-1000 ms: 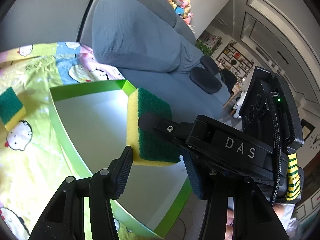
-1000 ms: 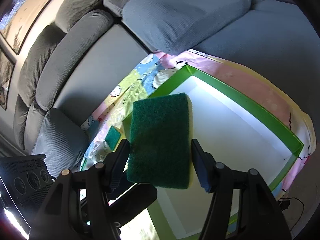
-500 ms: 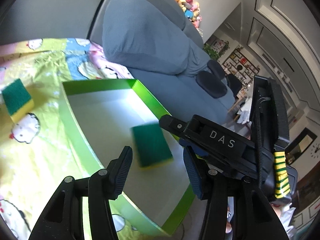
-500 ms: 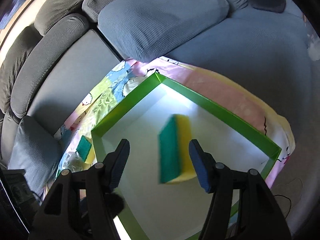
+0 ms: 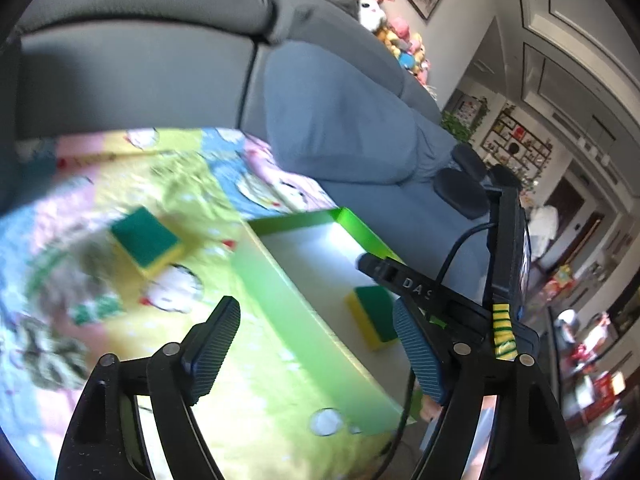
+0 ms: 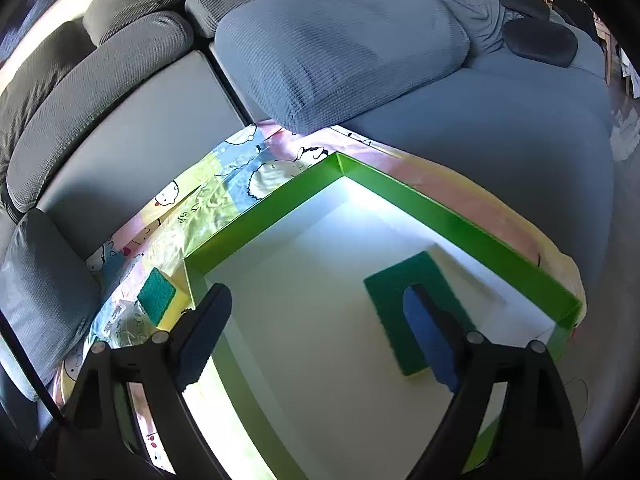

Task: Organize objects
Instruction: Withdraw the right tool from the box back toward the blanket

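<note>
Two sponges are in sight, along with one green box and two grippers. Each sponge is a flat rectangular block, dark green scouring pad on top of a yellow foam layer. One sponge (image 6: 416, 308) lies flat, green side up, on the white floor of the green box (image 6: 440, 216), toward the 4 o'clock part of its interior in the right wrist view, close to but apart from the wall there. The other sponge (image 5: 146, 240) rests outside the box on the cartoon-print sheet (image 5: 192, 184), at about 9 o'clock from the box in the left wrist view, also green side up. The left gripper (image 5: 316, 344) has its jaws opening, nothing between them. The right gripper (image 6: 324, 332) likewise has its jaws opening and holds nothing; its right finger (image 6: 432, 320) merely overlaps the boxed sponge in view.
</note>
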Tool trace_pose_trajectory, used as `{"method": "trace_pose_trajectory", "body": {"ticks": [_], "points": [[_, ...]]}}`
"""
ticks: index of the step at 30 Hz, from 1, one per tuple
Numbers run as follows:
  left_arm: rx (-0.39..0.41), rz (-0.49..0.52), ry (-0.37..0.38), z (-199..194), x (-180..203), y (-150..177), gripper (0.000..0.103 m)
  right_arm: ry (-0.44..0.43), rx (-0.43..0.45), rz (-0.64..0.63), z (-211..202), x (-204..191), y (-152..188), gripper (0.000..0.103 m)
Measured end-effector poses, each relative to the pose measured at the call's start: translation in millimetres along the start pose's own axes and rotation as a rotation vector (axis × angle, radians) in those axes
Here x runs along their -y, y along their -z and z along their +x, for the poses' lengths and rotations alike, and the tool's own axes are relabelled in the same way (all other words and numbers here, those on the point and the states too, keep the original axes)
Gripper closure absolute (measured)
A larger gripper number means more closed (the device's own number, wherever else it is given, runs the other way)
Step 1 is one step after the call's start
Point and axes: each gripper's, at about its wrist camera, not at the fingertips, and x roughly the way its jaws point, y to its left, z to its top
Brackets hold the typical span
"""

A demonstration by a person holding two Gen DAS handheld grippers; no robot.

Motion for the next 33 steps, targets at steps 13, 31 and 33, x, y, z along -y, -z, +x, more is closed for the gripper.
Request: {"method": "trace_pose_trajectory", "body": {"ticks": [13, 31, 33], "points": [[0.081, -0.225, -0.213, -40, -111, 15, 0.021, 0.191, 0.115, -0.042, 8, -28, 5, 0.012], [0.108, -0.298, -0.175, -59, -144, 21, 0.021, 0.544, 0.024, -0.16, 5, -25, 39, 0.012], [0.105, -0.296, -0.178, -60, -144, 21, 0.021, 0.542, 0.013, -0.13, 3, -18, 41, 0.012]]}}
